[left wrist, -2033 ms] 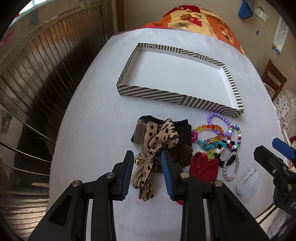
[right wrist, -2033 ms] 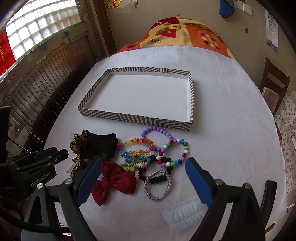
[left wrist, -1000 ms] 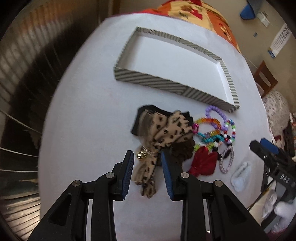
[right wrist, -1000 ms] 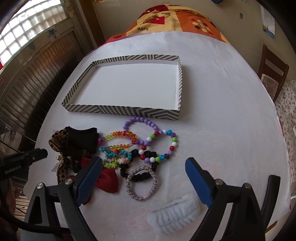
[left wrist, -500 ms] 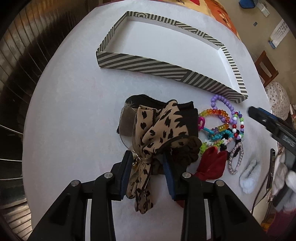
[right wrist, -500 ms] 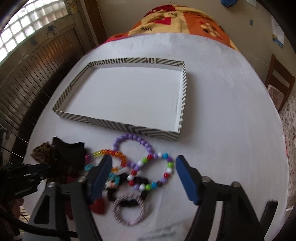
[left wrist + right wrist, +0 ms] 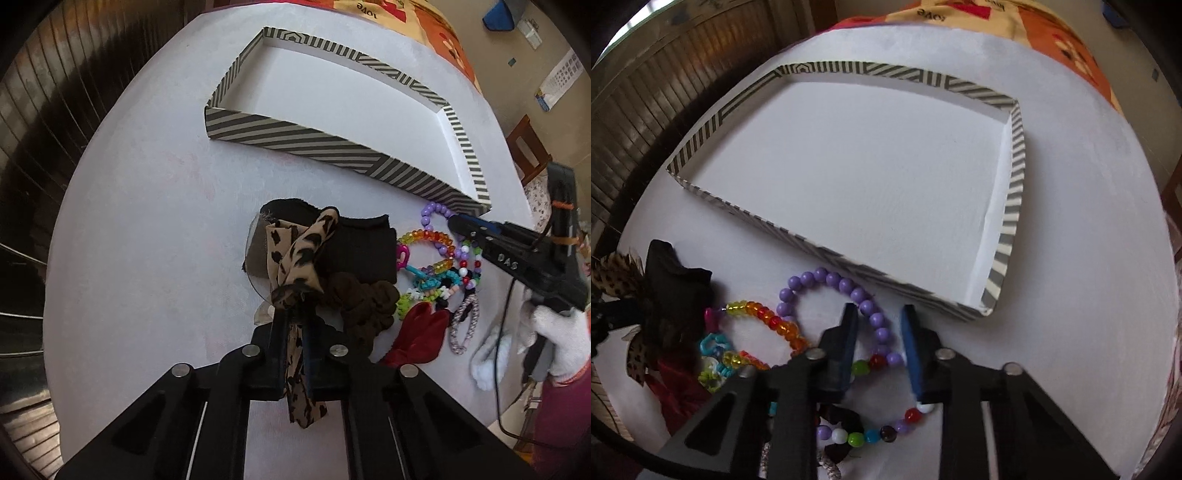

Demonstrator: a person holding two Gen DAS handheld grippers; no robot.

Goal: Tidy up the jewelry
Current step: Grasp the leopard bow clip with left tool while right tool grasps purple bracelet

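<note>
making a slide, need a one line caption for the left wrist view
Left tool shut on the leopard bow, beside bracelets and an empty striped tray.

Leopard bow (image 7: 295, 254) knot hidden between left gripper (image 7: 295, 325) fingers. Right gripper (image 7: 877, 345) body covers the multicolour bead bracelet (image 7: 866, 437) at 6 o'clock; contact with purple bracelet (image 7: 846, 286) unclear. Striped box (image 7: 1012, 206) near wall motion-blurred. White scrunchie (image 7: 487, 363) blurred at 4 o'clock.
</note>
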